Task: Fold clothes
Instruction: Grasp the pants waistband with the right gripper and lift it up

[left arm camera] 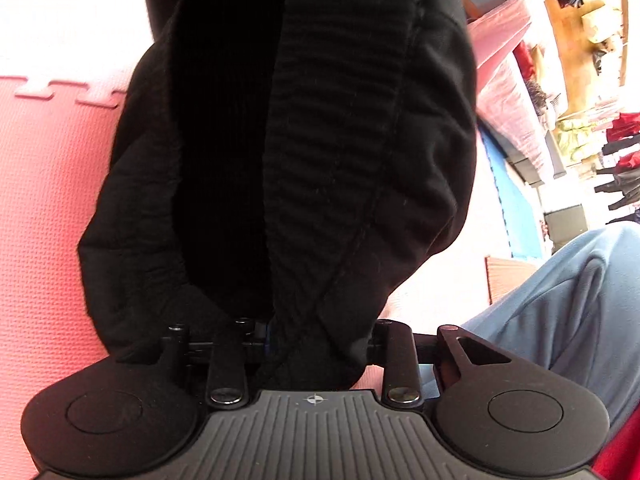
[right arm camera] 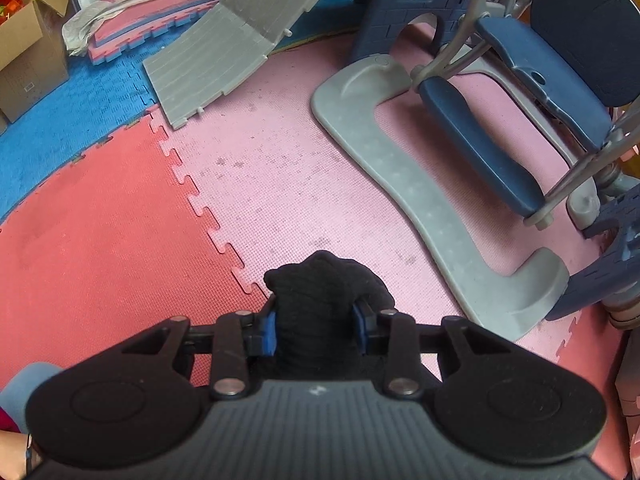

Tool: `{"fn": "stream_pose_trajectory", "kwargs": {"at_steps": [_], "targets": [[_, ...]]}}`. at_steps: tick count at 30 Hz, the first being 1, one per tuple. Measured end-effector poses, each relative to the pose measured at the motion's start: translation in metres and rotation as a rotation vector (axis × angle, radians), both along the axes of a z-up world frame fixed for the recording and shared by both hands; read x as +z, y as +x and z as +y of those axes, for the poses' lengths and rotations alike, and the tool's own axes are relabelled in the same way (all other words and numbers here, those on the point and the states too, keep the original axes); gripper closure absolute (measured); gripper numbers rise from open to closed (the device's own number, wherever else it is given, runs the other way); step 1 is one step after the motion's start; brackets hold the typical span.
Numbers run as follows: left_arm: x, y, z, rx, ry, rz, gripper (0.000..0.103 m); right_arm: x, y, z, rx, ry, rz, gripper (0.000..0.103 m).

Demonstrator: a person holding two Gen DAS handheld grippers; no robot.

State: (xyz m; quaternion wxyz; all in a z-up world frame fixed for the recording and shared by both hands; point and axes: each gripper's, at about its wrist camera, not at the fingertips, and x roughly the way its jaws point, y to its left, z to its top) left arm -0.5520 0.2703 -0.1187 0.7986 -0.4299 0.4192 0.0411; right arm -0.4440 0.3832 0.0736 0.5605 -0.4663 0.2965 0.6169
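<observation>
Black garment [left arm camera: 304, 152]: fills the centre of the left wrist view, ribbed band showing, hanging over the red foam mat [left arm camera: 48, 208].
Left gripper [left arm camera: 276, 340]: fingers buried in the cloth, opening cannot be told.
Right gripper [right arm camera: 316, 328]: blue pads [right arm camera: 270, 330] pressed against a bunched black fold [right arm camera: 324, 292], lower centre.
Pink mat [right arm camera: 300, 168]: mid-frame.
Grey ramp [right arm camera: 240, 40]: upper centre.
Cardboard box [right arm camera: 28, 60]: upper left.
Blue-trousered leg [left arm camera: 568, 304]: lower right.
</observation>
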Motion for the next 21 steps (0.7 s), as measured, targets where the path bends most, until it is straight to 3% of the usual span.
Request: {"fn": "stream_pose_trajectory", "kwargs": {"at_steps": [5,8,11,21], "targets": [[0.006,-0.027,0.016,0.03,-0.013,-0.05,0.074,-0.002,-0.011,0.004,0.017,0.036,0.019,0.068],[0.005,-0.044,0.035,0.081,-0.021,-0.032,0.086,-0.002,-0.019,0.012,0.027,0.058,0.048,0.068],[0.013,-0.057,0.052,0.121,0.018,-0.024,0.091,0.0,-0.03,0.022,0.04,0.098,0.075,0.068],[0.087,-0.075,0.051,0.161,0.221,-0.052,0.094,0.022,-0.04,0.042,0.019,0.248,0.154,0.068]]}}
